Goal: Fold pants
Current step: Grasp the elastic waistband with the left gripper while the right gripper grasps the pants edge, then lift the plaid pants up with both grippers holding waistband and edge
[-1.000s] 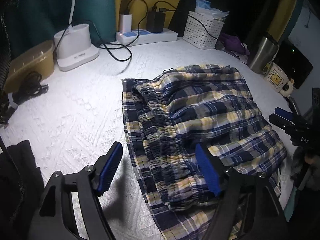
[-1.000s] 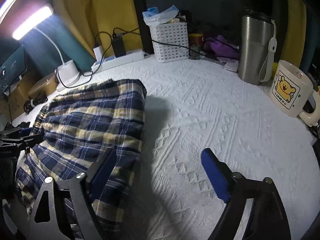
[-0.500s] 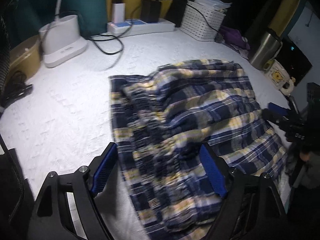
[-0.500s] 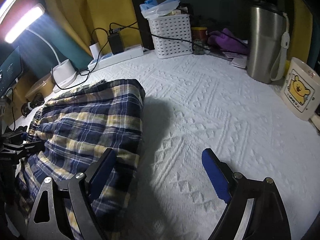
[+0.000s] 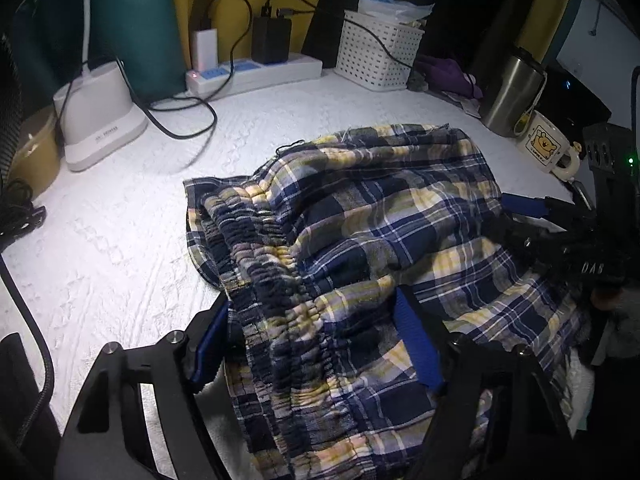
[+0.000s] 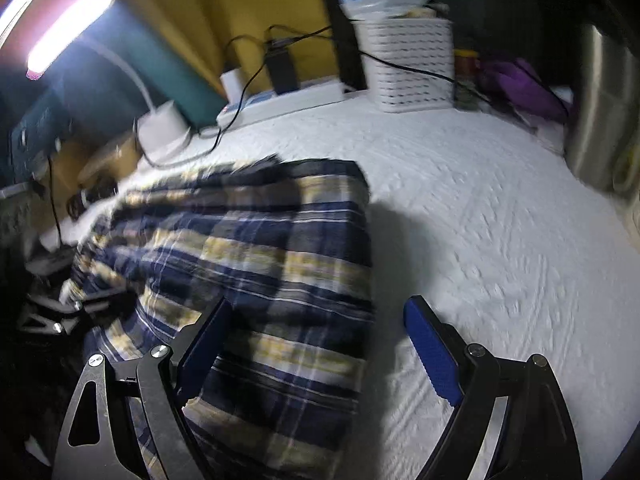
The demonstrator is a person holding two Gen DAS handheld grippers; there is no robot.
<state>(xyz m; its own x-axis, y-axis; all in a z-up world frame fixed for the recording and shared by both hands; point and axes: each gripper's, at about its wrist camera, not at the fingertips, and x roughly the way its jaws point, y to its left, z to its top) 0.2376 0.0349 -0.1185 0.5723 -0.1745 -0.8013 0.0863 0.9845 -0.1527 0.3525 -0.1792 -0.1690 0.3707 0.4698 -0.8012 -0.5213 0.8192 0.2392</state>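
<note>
Pants [image 5: 360, 240] lie part-folded on white cloth [image 5: 120, 240], bunched, w/ elastic waistband [image 5: 260, 264] at their left end, running from near edge toward the back; long axis of bundle runs left-right across the desk. L gripper [image 5: 312, 344] straddles waistband: blue pads either side of the gathered band, jaws closing, fabric between them; firm pinch not confirmed. R gripper [image 6: 316, 352] sits at opposite end, over right fold edge [image 6: 364, 264]; jaws spread wide, left pad above plaid, right pad over bare cloth; nothing held. View blurred on R side. Judgement: L is nearer to a grip; next fold likely carries waistband end across toward R, along the long axis. Mug [image 5: 544, 148] and flask [image 5: 508, 96] stand well apart from pants.
</note>
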